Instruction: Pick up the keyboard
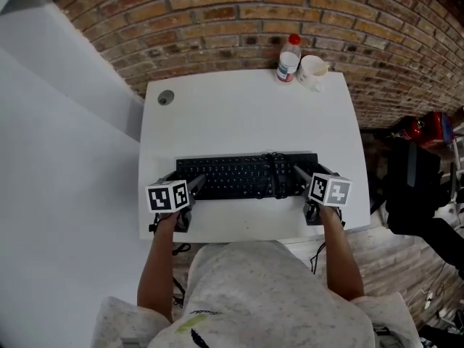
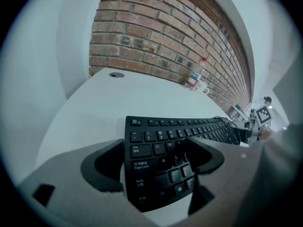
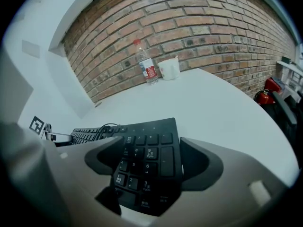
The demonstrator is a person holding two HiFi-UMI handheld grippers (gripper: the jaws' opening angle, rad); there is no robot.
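We log the keyboard (image 1: 246, 176) running lengthwise from left gripper (image 1: 193, 185) to right gripper (image 1: 300, 173), one end inside each spread pair of jaws (neither pinching yet).

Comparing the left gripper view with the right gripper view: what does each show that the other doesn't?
Only the left gripper view: the keyboard's letter-key end, between the open left tongs.
Only the right gripper view: its number pad, between the open right tongs, and a red fire extinguisher.
Both: the plastic bottle, white cup, brick wall and white table.
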